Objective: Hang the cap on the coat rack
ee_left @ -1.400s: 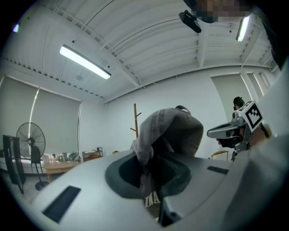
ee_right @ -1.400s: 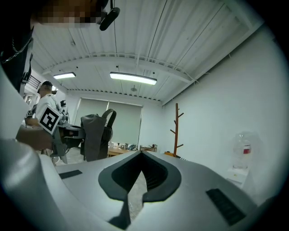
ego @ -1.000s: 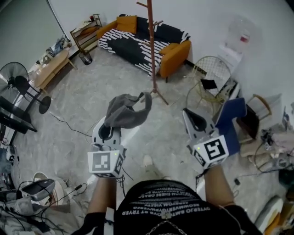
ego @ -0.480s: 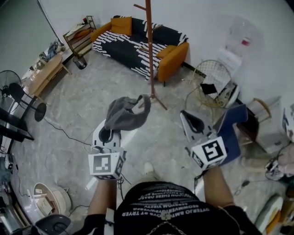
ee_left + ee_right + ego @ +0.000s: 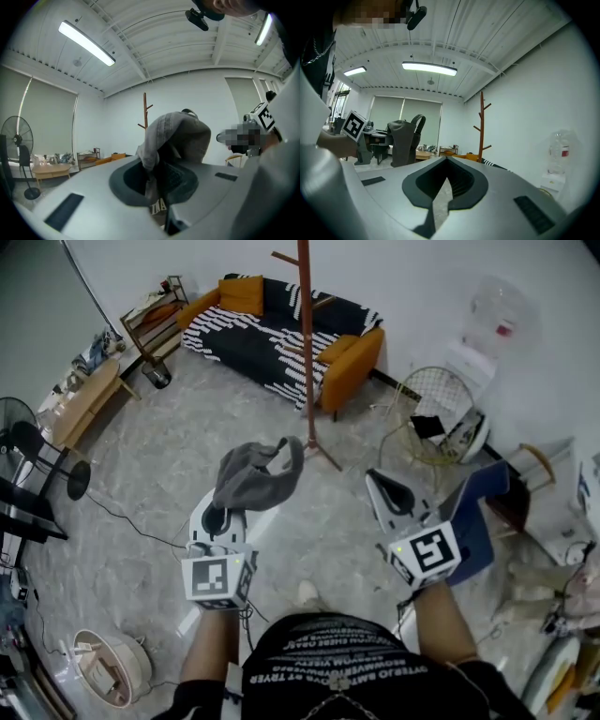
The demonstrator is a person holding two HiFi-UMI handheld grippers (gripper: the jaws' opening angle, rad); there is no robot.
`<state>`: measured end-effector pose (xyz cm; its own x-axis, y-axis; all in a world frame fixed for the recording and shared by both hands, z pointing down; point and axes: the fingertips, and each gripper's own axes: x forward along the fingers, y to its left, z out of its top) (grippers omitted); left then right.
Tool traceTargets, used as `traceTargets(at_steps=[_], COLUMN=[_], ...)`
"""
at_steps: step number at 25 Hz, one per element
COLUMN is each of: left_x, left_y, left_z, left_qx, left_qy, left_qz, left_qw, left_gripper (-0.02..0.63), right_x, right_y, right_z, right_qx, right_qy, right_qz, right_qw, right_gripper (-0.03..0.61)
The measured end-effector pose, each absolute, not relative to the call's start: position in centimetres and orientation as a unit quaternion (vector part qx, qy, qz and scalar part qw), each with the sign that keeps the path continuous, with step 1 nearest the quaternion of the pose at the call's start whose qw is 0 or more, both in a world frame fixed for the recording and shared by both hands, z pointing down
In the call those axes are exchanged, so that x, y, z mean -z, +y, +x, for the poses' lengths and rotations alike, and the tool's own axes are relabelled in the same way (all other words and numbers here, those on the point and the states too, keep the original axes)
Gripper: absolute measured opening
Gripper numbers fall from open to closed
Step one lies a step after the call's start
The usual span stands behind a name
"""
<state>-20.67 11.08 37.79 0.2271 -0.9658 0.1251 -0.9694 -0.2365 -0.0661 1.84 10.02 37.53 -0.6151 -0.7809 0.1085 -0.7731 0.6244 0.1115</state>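
legible text: none | shirt print [image 5: 347, 662]: blurred | cap [image 5: 178, 136] tag [image 5: 158, 205]: unclear

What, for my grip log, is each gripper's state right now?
Left tongs: closed on the cap.
Right tongs: closed, empty.

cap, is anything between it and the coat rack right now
Nothing visible does. The left gripper holds the cap up in the air, and only bare floor lies between it and the coat rack, which stands ahead in front of the sofa.
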Motion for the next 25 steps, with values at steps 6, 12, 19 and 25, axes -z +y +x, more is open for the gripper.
traceTargets(at_steps=[6,12,19,25], left_x=[-37.6,-39.5,-39.0,-38.9], left_y=[8.0,6.0,4.5,2.4], left_z=[-21.9,-23.6,-22.9,-21.7], left_qx=[-0.070,-0.075,-0.055,-0.044], left_qy=[-0.609,-0.607,-0.601,-0.609], left_qz=[0.790,0.791,0.796,0.791], left_qw=[0.015,0.026,0.037,0.037], left_gripper=[0.020,0.020,0.020,0.020], right_x=[-37.8,-37.9,-37.8,-37.9], right_y=[7.1,5.3,4.7,2.6], right_z=[0.0,-1.0,-0.4,1.1], right_qx=[0.022,0.037,0.028,0.020], right_qy=[-0.896,-0.888,-0.886,-0.886], right_qz=[0.437,0.448,0.453,0.454], right_qw=[0.080,0.096,0.099,0.088], right_gripper=[0.003,0.003,0.003,0.003])
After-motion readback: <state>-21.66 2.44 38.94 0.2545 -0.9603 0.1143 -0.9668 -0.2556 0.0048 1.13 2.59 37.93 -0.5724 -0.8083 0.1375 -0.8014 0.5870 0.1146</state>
